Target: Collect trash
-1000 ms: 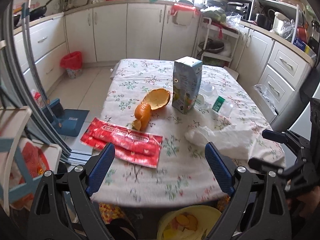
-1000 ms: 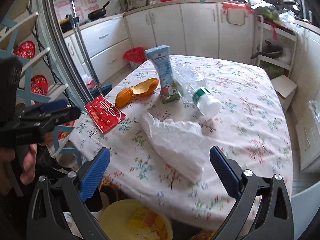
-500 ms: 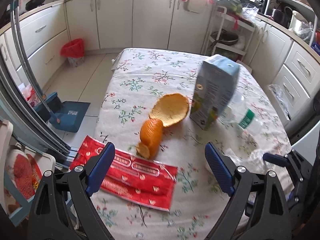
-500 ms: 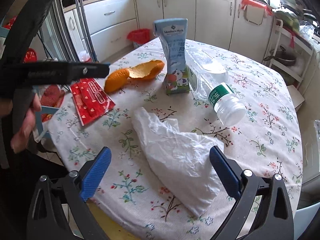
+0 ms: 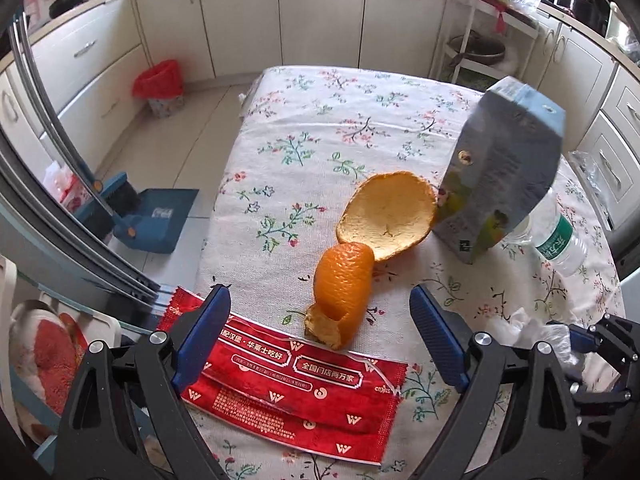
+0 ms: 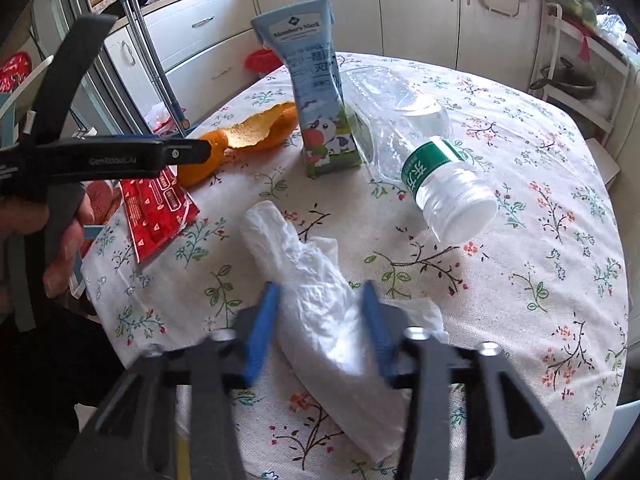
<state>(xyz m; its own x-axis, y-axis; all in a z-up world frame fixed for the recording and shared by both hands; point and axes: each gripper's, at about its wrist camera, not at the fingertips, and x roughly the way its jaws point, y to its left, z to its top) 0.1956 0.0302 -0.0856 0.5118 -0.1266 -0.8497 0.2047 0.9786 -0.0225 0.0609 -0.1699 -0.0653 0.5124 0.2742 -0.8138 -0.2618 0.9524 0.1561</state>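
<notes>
My right gripper (image 6: 320, 304) is closing on a crumpled white plastic bag (image 6: 312, 276) near the table's front edge; the bag fills the gap and both blue pads touch it. My left gripper (image 5: 320, 296) hangs open over a red snack wrapper (image 5: 288, 384) and orange peel (image 5: 344, 292), holding nothing. Behind the peel stands a blue milk carton (image 5: 500, 176), with a clear plastic bottle (image 5: 560, 240) lying beside it. The right wrist view shows the carton (image 6: 320, 104), bottle (image 6: 440, 176), peel (image 6: 256, 132) and wrapper (image 6: 160, 208).
A floral cloth covers the table (image 5: 320, 120). On the floor to the left are a red-lined bin (image 5: 160, 84) and a blue dustpan with brush (image 5: 152, 216). White cabinets line the walls, and a wire rack (image 5: 480, 40) stands at the back right.
My right gripper's jaws have narrowed from wide open onto the white bag as it came down. The left gripper has moved forward and lower, over the wrapper and peel, still open.
</notes>
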